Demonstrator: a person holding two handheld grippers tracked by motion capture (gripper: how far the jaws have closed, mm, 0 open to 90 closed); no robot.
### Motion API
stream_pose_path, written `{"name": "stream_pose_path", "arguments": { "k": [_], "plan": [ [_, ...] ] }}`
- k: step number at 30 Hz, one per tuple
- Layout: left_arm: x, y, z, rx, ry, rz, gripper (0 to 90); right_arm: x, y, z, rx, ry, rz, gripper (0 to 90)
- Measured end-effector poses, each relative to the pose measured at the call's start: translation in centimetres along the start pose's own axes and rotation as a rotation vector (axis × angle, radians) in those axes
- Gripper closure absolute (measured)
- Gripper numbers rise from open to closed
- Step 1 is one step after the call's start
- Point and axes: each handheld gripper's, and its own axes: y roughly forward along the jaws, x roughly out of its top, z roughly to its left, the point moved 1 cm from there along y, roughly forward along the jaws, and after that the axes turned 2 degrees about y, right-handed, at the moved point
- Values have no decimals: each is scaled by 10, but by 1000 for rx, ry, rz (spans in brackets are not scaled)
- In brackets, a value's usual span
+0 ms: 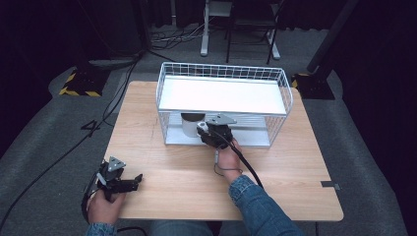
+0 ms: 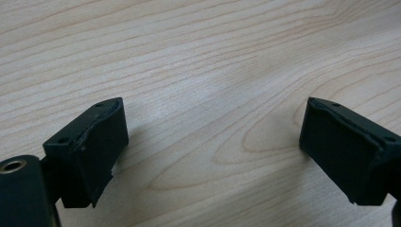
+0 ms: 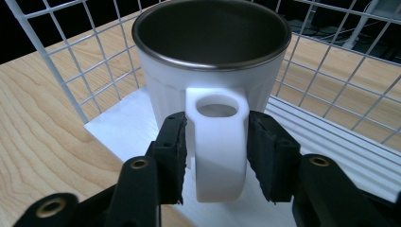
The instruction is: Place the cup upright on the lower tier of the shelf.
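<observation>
1. The tabletop [image 1: 162, 162], a light wooden slab, carries everything; its near part is left bare, which gives both hands room to work.

2. A white wire rack [image 1: 223, 73] is set toward the far side of the tabletop. Its upper shelf [image 1: 221, 96] is bare, and its front is open to the person, so the lower level can be reached straight in from the near side.

3. The mug [image 3: 213, 61], white with a dark metal-rimmed inside, is stood upright on the white lower shelf of the rack, under the left half of the upper shelf. Its handle is turned outward toward the open front, which offers a ready place to be taken hold of.

4. The right gripper [image 3: 218, 156] is held at the rack's opening, low enough to pass under the upper shelf. Its jaws are set on either side of the mug's handle and appear pressed against it, so the mug is judged to be gripped by the handle.

5. The left gripper [image 2: 213, 156] is kept at the near left corner of the tabletop, well apart from the rack. Its jaws are spread wide with nothing between them, over bare wood, apparently parked out of the way.
</observation>
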Motion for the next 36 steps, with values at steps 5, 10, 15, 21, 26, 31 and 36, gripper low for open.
{"name": "stream_pose_path", "arguments": {
  "k": [5,10,15,21,26,31,36],
  "plan": [
    [0,0,0,0,0,0,90,0,-5,-2,12,26,-7,523],
    [0,0,0,0,1,0,91,3,-18,-3,44,37,-20,480],
    [0,0,0,1,1,1,90,5,-35,-4,81,24,-31,470],
    [0,0,0,0,1,0,91,6,-64,-6,123,-10,-43,463],
    [0,0,0,-1,1,0,90,4,-93,-11,144,-25,-65,459],
    [0,0,0,-1,0,0,90,0,-114,-22,156,-20,-59,439],
    [0,0,0,-1,1,0,91,-6,-139,-35,135,-33,-50,404]
  ]
}}
